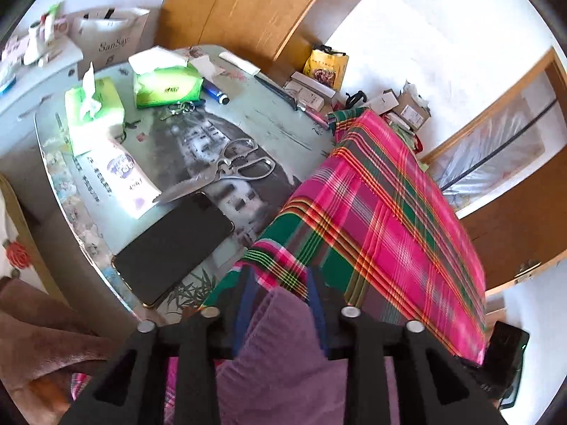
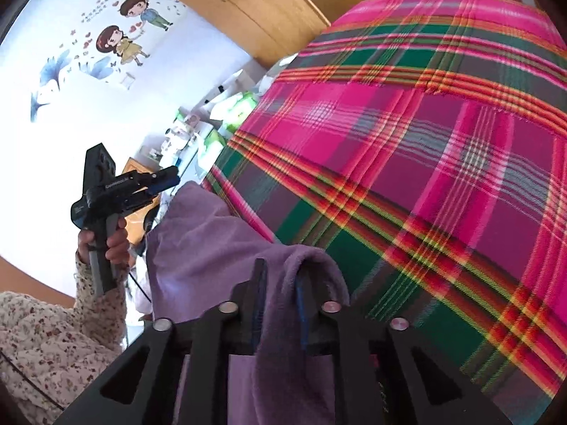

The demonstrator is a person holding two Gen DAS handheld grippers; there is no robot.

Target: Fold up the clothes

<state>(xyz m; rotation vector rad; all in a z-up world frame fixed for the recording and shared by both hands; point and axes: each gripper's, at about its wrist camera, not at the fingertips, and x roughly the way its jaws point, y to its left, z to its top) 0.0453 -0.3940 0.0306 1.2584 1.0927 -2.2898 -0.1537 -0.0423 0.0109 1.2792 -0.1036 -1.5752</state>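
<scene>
Clearly both tools, left tool (image 1: 280, 304) and right tool (image 2: 280, 283), pinched the purple fleece cloth (image 2: 198, 233); uneven pulling could slip one corner free.

Counting the things on and around the table

Two grippers (image 1: 280, 283) (image 2: 280, 276) are pinching one purple cloth (image 1: 280, 340); one plaid cloth (image 1: 382, 212) is lying to the right. On the table's left, two green tissue packs (image 1: 166, 85) (image 1: 94, 113), one white tube (image 1: 124, 177), one pair of scissors (image 1: 226, 170), one phone (image 1: 173, 248) and one paper bag (image 1: 113, 40) at the far edge are sitting.
</scene>
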